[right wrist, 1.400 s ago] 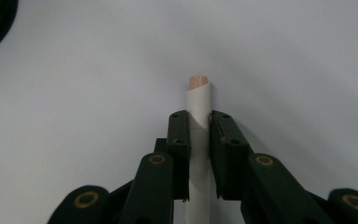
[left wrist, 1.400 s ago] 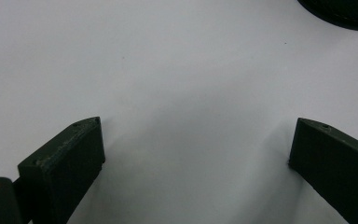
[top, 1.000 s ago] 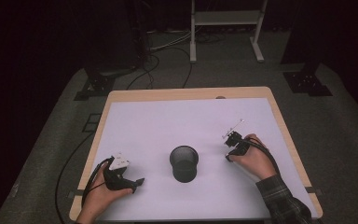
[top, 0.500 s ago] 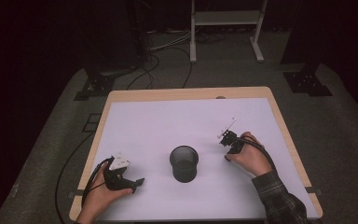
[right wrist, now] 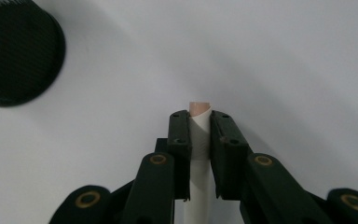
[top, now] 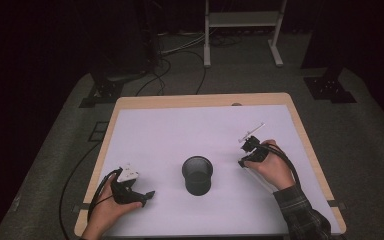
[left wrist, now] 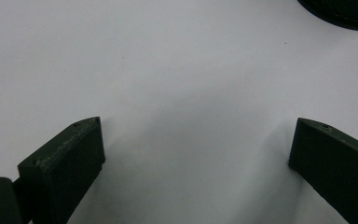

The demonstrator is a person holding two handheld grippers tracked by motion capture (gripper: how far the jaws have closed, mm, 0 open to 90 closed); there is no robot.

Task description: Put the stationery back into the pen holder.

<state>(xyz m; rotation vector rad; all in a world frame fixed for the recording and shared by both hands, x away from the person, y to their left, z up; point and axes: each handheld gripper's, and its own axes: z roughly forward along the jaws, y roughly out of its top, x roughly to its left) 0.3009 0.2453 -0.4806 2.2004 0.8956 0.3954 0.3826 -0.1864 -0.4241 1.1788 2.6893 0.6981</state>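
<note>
Pen first: your right gripper has its jaws closed on a white pen-like stick with a pinkish tip, and in the right gripper view that tip pokes just past the pads while the white barrel runs back down between them. Seen from above, your right gripper sits toward the right edge of the tabletop, with a thin pale rod slanting up and away from it toward the far right corner; whether that rod is the pen's other end or part of the gripper is too small to tell.

What the coming move looks to turn on is the black mesh cup. It stands upright near the middle of the tabletop, closer to the near edge, mouth open to the top. From your right gripper it lies toward the left edge and a little nearer you, well apart, with bare tabletop between. The right gripper view puts the cup off at upper left, so the pen's long axis does not point at it now. Judging from this, you would need to carry the pen over the rim and tip it upright before letting go.

Your left gripper rests near the near left corner, its jaws wide open with nothing between them. The cup is somewhat nearer to it, and its rim edges into the left gripper view.
</note>
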